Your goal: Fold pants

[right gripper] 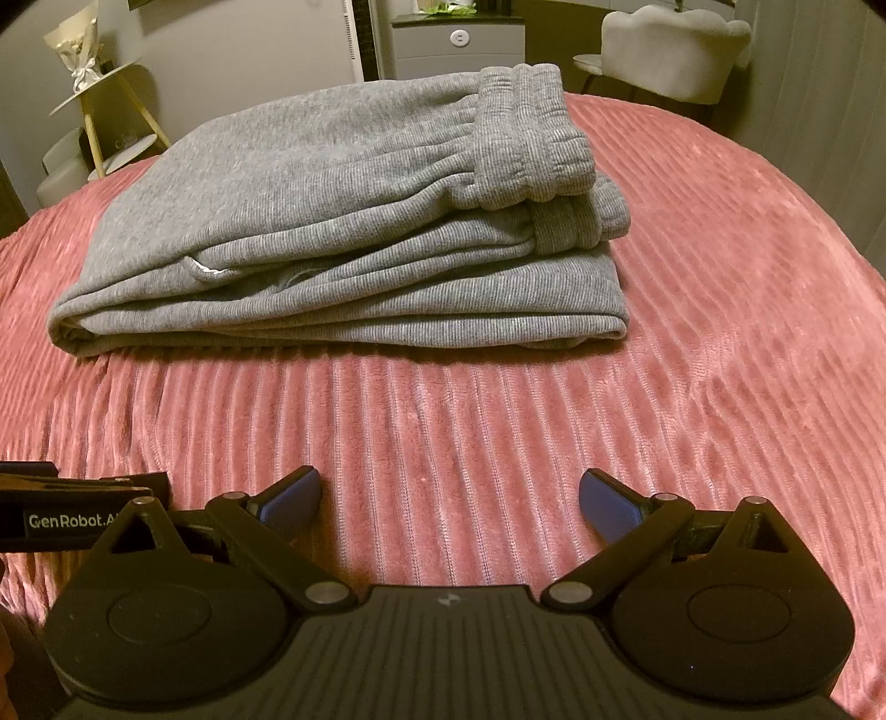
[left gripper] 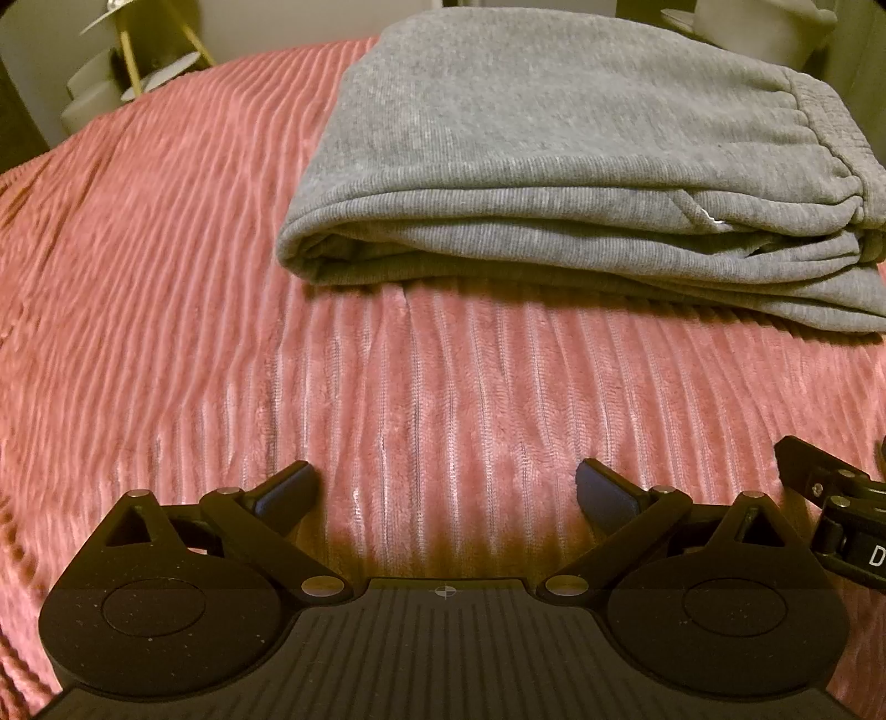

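Observation:
Grey sweatpants (left gripper: 554, 166) lie folded in a flat stack on the pink ribbed bedspread (left gripper: 166, 277). In the right wrist view the pants (right gripper: 343, 221) show their ribbed waistband on top at the right. My left gripper (left gripper: 446, 493) is open and empty, hovering over the bedspread a little in front of the stack. My right gripper (right gripper: 449, 498) is open and empty too, in front of the stack. Each gripper's body shows at the edge of the other's view: the right gripper (left gripper: 830, 509) and the left gripper (right gripper: 72, 509).
A white tiered stand with yellow legs (right gripper: 105, 111) is beyond the bed at the left. A pale upholstered chair (right gripper: 670, 50) stands at the back right, and a grey drawer unit (right gripper: 459, 44) stands behind the bed.

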A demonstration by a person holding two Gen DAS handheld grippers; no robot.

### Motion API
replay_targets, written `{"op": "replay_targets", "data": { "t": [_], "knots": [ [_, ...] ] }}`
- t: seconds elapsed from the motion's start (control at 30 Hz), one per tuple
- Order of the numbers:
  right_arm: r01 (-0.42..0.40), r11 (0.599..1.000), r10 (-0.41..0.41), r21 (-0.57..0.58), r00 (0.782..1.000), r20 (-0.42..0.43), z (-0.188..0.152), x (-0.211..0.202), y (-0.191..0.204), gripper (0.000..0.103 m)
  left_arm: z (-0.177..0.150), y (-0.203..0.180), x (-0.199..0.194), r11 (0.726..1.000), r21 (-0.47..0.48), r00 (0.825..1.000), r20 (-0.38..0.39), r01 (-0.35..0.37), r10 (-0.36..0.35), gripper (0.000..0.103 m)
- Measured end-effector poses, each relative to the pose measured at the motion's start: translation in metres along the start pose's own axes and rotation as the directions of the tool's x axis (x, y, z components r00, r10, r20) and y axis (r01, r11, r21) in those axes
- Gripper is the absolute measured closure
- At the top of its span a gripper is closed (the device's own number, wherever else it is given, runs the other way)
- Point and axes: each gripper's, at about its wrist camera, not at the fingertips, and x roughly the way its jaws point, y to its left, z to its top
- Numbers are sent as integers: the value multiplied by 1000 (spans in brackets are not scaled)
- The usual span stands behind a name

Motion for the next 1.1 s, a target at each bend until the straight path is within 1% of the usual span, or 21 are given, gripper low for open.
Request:
{"op": "replay_targets", "data": {
  "t": [1.1],
  "knots": [
    [4, 1000, -4, -6, 1000, 4, -4, -2, 0, 4, -2, -2, -2, 1000, 8, 1000, 5, -8, 8, 0]
  ]
}}
